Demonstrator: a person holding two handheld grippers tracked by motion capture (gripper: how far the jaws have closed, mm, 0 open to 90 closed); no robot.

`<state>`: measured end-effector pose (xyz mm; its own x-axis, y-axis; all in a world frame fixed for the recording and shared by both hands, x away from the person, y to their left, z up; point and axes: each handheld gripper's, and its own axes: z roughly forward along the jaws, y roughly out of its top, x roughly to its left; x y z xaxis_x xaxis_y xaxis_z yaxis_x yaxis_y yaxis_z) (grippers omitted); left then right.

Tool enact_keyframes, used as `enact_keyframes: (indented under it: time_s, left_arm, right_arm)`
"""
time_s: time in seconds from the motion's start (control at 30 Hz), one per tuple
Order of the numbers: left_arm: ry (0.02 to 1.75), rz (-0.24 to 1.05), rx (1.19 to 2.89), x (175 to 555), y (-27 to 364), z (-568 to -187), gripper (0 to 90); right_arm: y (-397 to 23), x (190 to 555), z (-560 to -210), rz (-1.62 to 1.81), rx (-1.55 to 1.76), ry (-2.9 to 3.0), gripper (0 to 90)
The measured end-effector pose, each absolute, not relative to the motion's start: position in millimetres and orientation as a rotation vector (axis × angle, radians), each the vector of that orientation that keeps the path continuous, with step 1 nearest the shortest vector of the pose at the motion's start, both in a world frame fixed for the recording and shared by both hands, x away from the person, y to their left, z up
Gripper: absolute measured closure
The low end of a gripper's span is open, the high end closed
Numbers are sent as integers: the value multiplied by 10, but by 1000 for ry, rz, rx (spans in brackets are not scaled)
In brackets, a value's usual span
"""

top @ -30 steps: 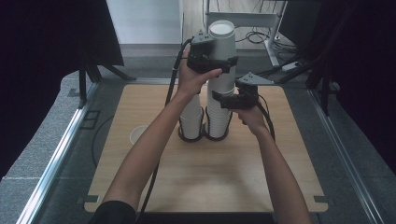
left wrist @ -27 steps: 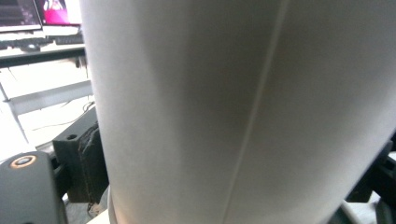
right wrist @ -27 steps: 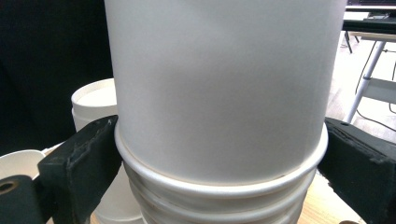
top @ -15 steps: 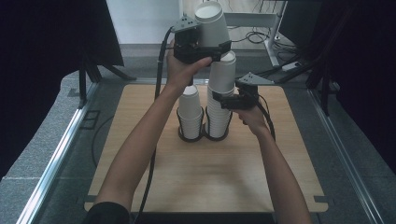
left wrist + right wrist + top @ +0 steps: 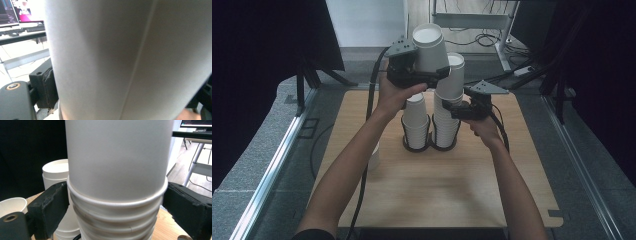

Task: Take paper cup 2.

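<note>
**Cup lifted off stack**

A white paper cup (image 5: pixel 430 47) is held clamped in the left gripper (image 5: pixel 414 75), raised above the table (image 5: pixel 442 185). The right gripper (image 5: pixel 462 110), jaws just closing, is set around the taller cup stack (image 5: pixel 447 117); pad contact is hard to make out.

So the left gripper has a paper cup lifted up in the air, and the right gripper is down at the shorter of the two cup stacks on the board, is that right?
Not quite. The right gripper is at the taller stack, not the shorter stack beside it; the high view shows this. The rest holds: the left gripper holds a paper cup up in the air.
</note>
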<state>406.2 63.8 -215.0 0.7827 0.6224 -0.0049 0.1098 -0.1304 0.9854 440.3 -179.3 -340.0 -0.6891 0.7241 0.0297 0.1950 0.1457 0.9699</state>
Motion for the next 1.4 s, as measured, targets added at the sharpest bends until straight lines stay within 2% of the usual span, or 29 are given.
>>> enact_keyframes:
  time_s: [0.57,1.4]
  left_arm:
    - [548,453,1727,3650,694,-2535,120]
    - [554,457,1804,3128,753,-3311,119]
  right_arm:
    - [-1942,4088,-3420,1603,825,1958,88]
    - [-2032,3577,-3908,1629,750,1992,119]
